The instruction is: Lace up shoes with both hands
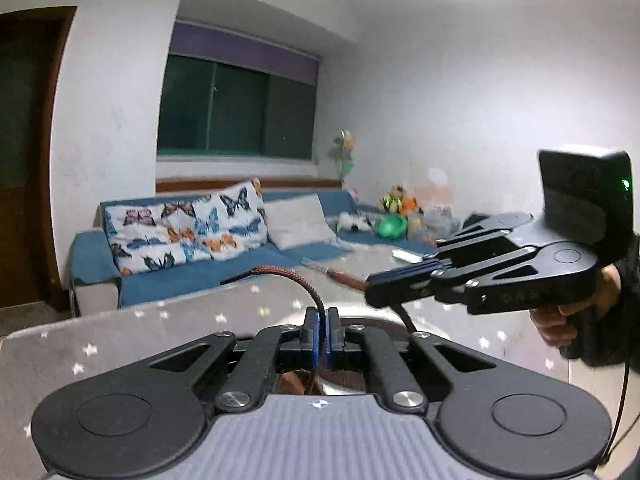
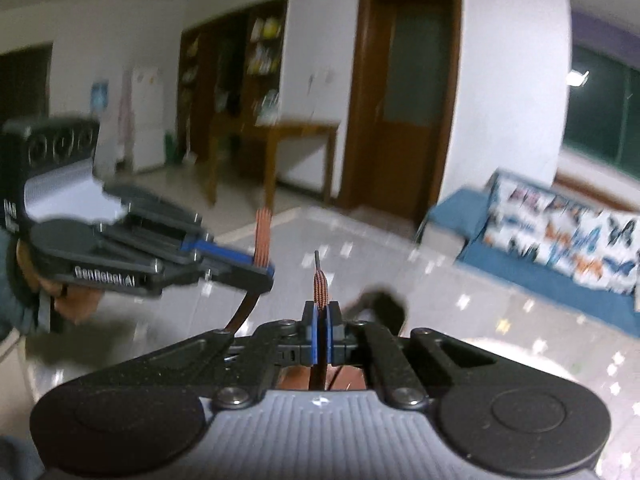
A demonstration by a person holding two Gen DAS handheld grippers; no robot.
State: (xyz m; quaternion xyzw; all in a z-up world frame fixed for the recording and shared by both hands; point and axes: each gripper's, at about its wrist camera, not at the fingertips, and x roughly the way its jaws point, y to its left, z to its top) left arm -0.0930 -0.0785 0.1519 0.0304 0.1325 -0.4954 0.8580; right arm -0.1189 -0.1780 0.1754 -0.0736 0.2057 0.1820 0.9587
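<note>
In the left wrist view my left gripper (image 1: 322, 314) is shut on a brown braided shoelace (image 1: 296, 276). The lace arcs up and to the left and ends in a black tip (image 1: 230, 280). My right gripper (image 1: 370, 292) hovers just to the right, shut, with a dark lace strand (image 1: 405, 316) hanging from it. In the right wrist view my right gripper (image 2: 321, 308) pinches the other lace end (image 2: 320, 286), which stands upright. The left gripper (image 2: 268, 274) is close on the left with lace (image 2: 263, 236) sticking up from it. The shoe is hidden below the grippers.
A grey cloth with white stars (image 1: 120, 340) covers the table under both grippers. A blue sofa (image 1: 192, 276) with butterfly cushions (image 1: 184, 232) stands behind it, with toys (image 1: 396, 216) at its far end. A wooden door (image 2: 404, 104) and shelves (image 2: 240, 80) line the far wall.
</note>
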